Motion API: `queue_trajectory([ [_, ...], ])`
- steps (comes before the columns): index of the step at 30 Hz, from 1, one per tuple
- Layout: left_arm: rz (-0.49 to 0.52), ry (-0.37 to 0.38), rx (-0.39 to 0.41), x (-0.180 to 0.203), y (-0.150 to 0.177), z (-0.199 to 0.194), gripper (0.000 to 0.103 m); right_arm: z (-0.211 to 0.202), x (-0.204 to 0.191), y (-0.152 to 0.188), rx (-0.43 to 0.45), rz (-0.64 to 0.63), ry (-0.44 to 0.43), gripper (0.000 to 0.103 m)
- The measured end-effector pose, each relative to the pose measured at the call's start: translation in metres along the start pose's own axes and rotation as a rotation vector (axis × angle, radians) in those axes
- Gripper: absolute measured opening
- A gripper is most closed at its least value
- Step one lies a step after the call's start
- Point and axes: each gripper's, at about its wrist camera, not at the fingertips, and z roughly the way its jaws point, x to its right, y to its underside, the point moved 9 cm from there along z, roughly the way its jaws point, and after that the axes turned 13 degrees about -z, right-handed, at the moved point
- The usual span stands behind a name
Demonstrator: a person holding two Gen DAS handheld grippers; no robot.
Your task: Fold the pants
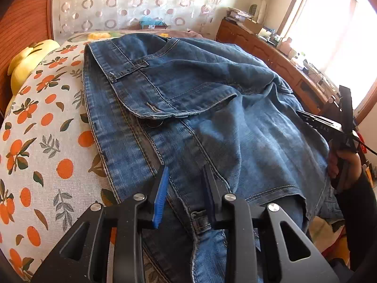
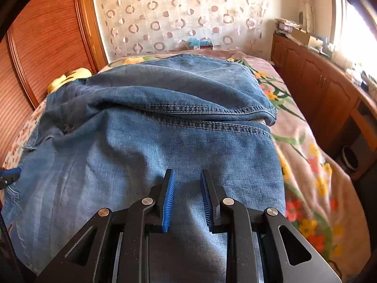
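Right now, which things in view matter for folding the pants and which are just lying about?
For the job:
- jeans
- left claw
- right claw
- bed

Lying about:
- yellow cushion
- wooden cabinet
- curtain

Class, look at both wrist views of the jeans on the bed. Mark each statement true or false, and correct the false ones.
1. The jeans are blue denim. True.
2. The bed cover beside the waistband is plain white. False: it is printed with oranges and leaves.
3. The left gripper hangs over the denim near a belt loop. True.
4. The right gripper holds a sock. False: only denim lies between its blue pads.
5. Both trouser legs lie stretched out flat. False: one part of the jeans is already folded over another.
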Motion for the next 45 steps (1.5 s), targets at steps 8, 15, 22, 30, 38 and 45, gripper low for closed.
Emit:
queue_trajectory([
  [8, 0.054, 0.020, 0.085, 0.010, 0.001, -0.013, 0.000, -0.001, -0.004, 0.000, 0.000, -0.013, 0.008, 0.024],
  [15, 0.021, -0.002, 0.104, -0.004, -0.010, -0.024, 0.011, -0.001, -0.005, 0.000, -0.004, -0.027, 0.022, 0.024],
  [22, 0.025, -0.011, 0.074, -0.006, -0.022, -0.005, 0.048, -0.002, -0.007, 0.000, -0.006, -0.039, 0.033, 0.025],
  [30, 0.089, -0.065, 0.055, 0.002, -0.020, 0.017, 0.041, -0.003, -0.008, 0.001, -0.003, -0.034, 0.027, 0.025],
  [38, 0.046, -0.012, 0.073, 0.000, -0.018, 0.004, 0.007, -0.004, -0.007, 0.002, -0.001, -0.031, 0.023, 0.026],
  [45, 0.024, -0.012, 0.183, -0.011, -0.025, -0.057, 0.007, -0.010, -0.002, -0.001, 0.003, -0.010, -0.033, 0.026],
])
